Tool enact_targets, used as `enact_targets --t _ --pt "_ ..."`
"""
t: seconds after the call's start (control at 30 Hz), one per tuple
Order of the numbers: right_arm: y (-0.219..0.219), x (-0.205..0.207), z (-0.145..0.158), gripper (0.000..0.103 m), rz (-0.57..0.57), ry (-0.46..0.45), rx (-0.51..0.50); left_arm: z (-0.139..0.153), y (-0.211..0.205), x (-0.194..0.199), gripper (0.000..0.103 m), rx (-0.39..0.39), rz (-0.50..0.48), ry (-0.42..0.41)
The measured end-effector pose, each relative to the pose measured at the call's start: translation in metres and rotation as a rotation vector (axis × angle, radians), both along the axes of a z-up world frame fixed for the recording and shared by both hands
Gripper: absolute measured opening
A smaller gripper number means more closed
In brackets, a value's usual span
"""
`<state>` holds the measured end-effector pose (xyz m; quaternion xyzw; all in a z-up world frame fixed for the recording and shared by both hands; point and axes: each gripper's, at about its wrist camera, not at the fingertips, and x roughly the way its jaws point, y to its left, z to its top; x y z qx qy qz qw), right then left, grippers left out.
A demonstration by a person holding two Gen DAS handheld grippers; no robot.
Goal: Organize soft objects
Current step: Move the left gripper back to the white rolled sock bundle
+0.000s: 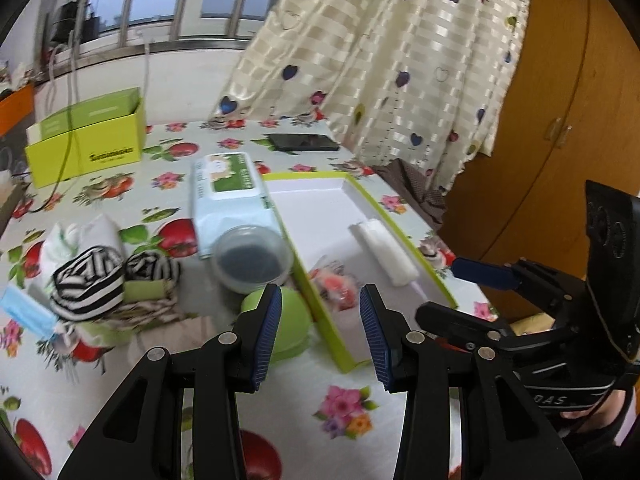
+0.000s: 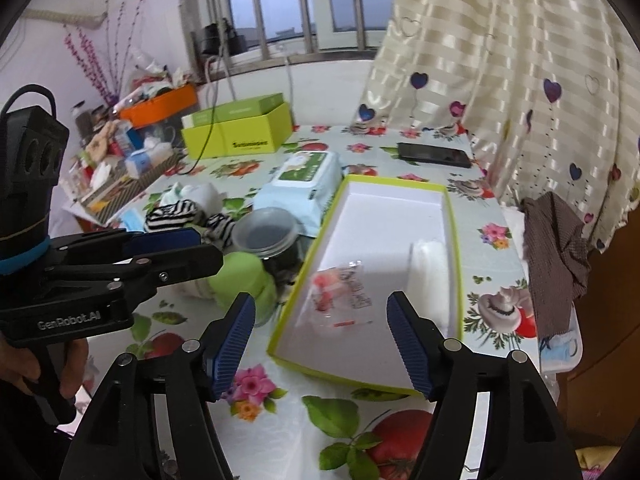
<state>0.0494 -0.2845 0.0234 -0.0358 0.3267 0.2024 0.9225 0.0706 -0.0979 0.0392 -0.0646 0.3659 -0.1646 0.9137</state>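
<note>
Both of your claws are spread wide and hold nothing: the left claw (image 1: 318,334) hangs over the near left edge of the shallow white tray with the lime-green rim (image 1: 316,300), and the right claw (image 2: 320,344) over that tray's near end. The soft things not yet sorted, the two rolled black-and-white striped socks (image 1: 90,280), lie on the bench (image 1: 344,404) ahead and well to the left of your left claw, beyond the round green lid (image 1: 290,326). That claw is the nearer, I judge; your right would have to cross over it.
</note>
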Motion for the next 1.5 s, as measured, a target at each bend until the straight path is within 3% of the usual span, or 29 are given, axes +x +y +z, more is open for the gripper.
enact_targets --t 0.6,1.5 --pt "0.029 -0.003 -0.008 0.069 0.084 0.026 -0.018 -0.013 0.033 -0.018 0.042 0.003 0.072 0.023" --pt "0.045 0.002 -0.015 0.069 0.117 0.057 -0.025 -0.042 0.092 -0.024 0.042 0.006 0.193 0.093"
